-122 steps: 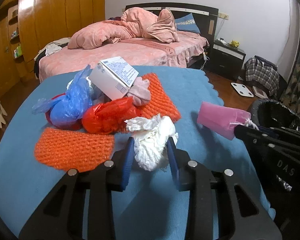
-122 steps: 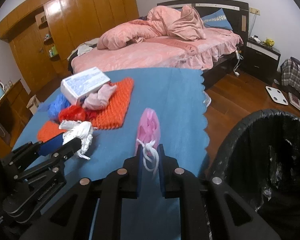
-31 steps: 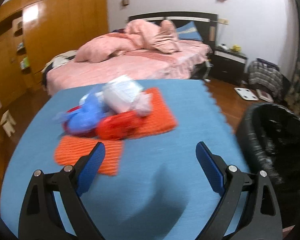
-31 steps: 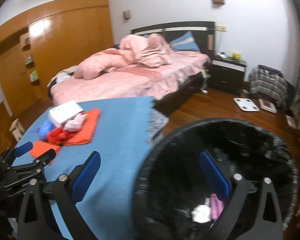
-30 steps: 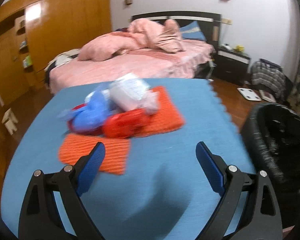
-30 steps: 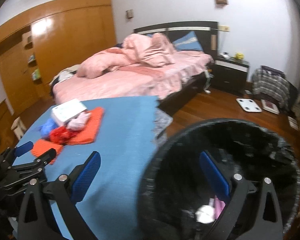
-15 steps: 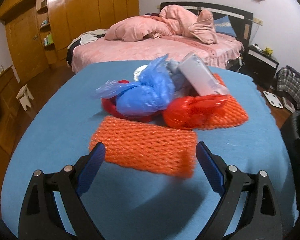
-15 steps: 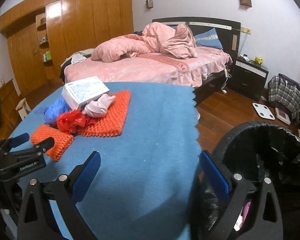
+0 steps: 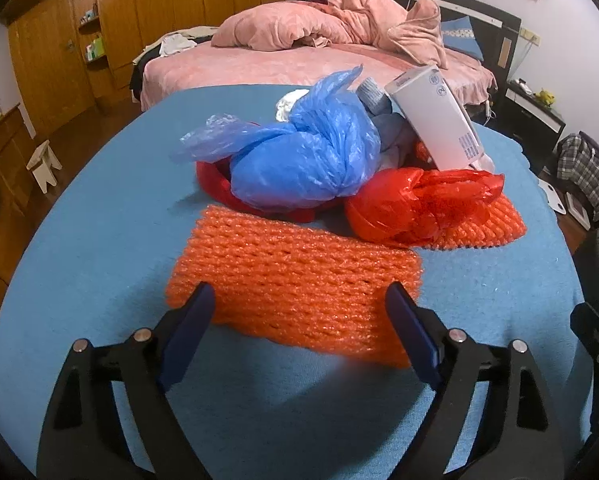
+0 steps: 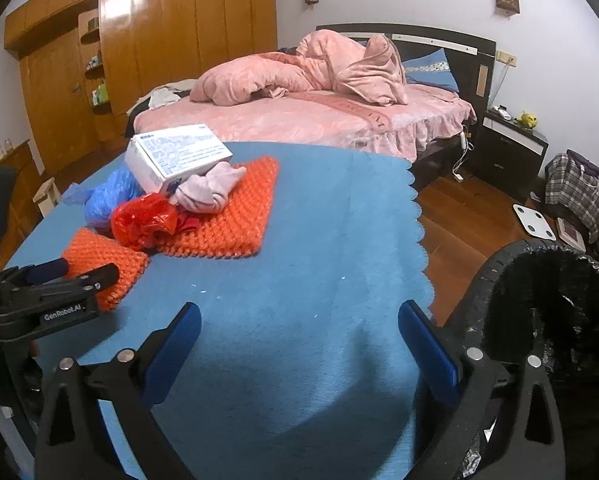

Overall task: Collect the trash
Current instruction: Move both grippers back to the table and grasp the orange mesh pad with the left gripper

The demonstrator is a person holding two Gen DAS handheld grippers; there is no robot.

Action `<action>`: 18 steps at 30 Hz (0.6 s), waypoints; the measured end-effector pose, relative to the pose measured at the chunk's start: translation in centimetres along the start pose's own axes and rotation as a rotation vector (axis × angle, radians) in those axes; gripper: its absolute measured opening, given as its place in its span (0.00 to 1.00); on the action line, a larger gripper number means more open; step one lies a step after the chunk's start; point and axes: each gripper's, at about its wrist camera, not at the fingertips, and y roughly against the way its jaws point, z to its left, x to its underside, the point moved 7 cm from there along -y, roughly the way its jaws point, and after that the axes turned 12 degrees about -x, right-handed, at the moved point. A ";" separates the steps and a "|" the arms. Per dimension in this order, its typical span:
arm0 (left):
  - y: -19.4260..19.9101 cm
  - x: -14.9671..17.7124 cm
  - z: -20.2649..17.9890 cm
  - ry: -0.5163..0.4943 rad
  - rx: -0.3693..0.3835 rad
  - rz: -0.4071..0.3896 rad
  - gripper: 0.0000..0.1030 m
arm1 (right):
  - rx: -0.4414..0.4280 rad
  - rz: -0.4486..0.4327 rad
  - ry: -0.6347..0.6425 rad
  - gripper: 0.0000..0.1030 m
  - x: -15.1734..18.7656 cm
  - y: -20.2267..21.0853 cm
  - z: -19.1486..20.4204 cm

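Two knobbly orange foam nets (image 9: 287,284), crinkled blue bag (image 9: 307,160), fuzzy blue cloth (image 10: 319,248)

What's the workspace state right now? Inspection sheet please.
Surface: blue tablecloth, scalloped edge.
Job's things: near orange foam net, blue bag, red bag, white box, pink cloth, far orange foam net; black-lined bin beside the table.
Clutter: nothing seen.
Grippers: left gripper open, jaws just closing, astride the near net; right gripper open, empty.
Cables: white cord by the bed.
Surroundings: bed, wardrobe, nightstand.
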 end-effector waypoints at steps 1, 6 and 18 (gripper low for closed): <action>0.0 0.0 0.0 0.001 0.004 0.000 0.78 | 0.000 0.002 0.000 0.94 0.0 0.0 0.0; 0.1 0.0 -0.1 0.002 0.022 -0.008 0.64 | 0.000 0.013 0.004 0.94 0.2 -0.2 0.1; 0.7 0.0 -1.5 -0.023 0.086 -0.032 0.18 | 0.003 0.027 0.010 0.94 0.4 -0.5 0.0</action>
